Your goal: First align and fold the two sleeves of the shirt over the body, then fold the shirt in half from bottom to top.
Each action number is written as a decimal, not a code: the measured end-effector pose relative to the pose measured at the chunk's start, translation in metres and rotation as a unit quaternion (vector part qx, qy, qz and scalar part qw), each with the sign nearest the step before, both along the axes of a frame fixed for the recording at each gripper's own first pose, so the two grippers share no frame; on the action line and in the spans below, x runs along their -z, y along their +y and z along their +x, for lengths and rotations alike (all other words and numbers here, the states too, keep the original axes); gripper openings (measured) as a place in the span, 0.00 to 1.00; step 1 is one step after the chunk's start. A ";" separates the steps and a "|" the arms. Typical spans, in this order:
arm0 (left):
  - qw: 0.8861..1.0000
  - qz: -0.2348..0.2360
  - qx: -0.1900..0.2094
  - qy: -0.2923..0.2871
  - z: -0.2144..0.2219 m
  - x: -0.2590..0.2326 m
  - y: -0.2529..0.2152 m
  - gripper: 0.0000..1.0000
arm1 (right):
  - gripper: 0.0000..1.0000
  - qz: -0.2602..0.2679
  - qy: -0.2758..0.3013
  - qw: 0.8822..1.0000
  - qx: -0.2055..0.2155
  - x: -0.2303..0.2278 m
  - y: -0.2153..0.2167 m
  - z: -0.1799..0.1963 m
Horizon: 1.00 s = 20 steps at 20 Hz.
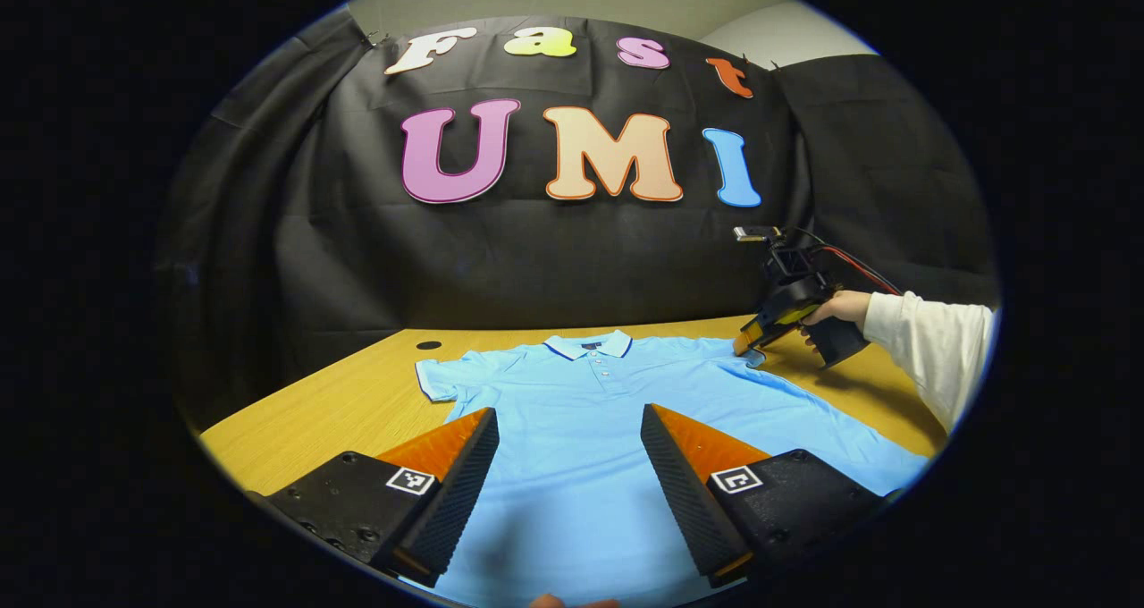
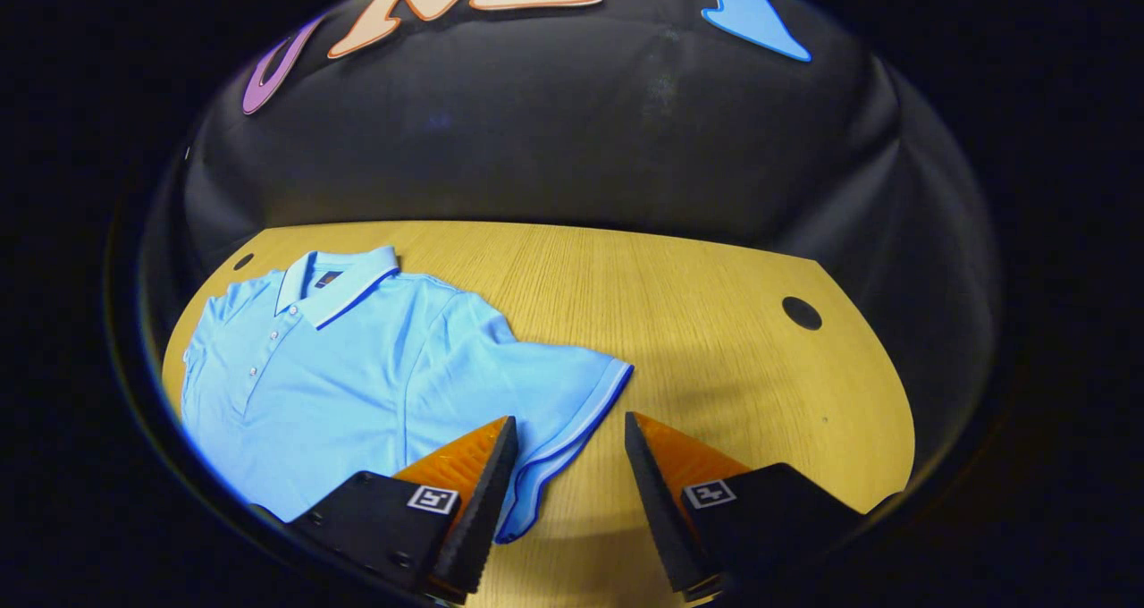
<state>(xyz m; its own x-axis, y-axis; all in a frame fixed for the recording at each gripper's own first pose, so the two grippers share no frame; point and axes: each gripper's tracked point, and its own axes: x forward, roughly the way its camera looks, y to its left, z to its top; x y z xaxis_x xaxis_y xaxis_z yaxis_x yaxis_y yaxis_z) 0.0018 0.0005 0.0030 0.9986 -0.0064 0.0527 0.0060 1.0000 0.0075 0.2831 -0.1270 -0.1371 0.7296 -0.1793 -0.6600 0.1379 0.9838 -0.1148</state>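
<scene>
Across the middle of the left gripper view we have the shirt (image 1: 572,411) flat on the table (image 1: 357,402), front up, collar (image 1: 590,346) toward the wall, both sleeves still spread, so no fold done yet. Flat and buttoned side up suits folding sleeves over the body.

Lower centre of the right gripper view, our right gripper (image 2: 565,465) sits with jaws released, straddling the cuff of the right sleeve (image 2: 554,393); we judge it is lined up to pinch that striped edge, not gripping yet. Same gripper at right of the left gripper view (image 1: 749,338), tip low at the shirt's shoulder, held by a hand (image 1: 836,308) in a white sleeved arm (image 1: 934,349).

Bottom of the left gripper view, our left gripper (image 1: 569,465) hangs above the shirt body, jaws wide, holding nothing. Left sleeve (image 1: 438,380) lies at mid left, well apart from it; we'd guess it goes there next.
</scene>
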 end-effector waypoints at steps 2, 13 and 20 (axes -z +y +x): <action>1.000 0.000 0.000 0.000 0.000 -0.001 0.000 0.95 | 0.67 0.010 0.001 1.000 -0.006 0.001 0.007 0.000; 1.000 -0.001 0.000 0.001 0.000 -0.001 0.000 0.96 | 0.10 0.025 0.000 1.000 -0.015 0.002 0.022 0.000; 1.000 0.000 0.000 0.001 0.000 -0.001 0.000 0.95 | 0.02 0.113 -0.059 0.992 -0.025 -0.049 0.061 0.014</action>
<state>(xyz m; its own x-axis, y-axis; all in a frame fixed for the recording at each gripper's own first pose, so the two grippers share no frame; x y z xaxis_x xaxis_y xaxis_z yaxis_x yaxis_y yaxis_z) 0.0021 0.0002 0.0039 0.9987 -0.0061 0.0511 0.0058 1.0000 0.0068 0.2973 -0.0663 -0.0879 0.8078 0.0014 -0.5895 0.0883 0.9884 0.1233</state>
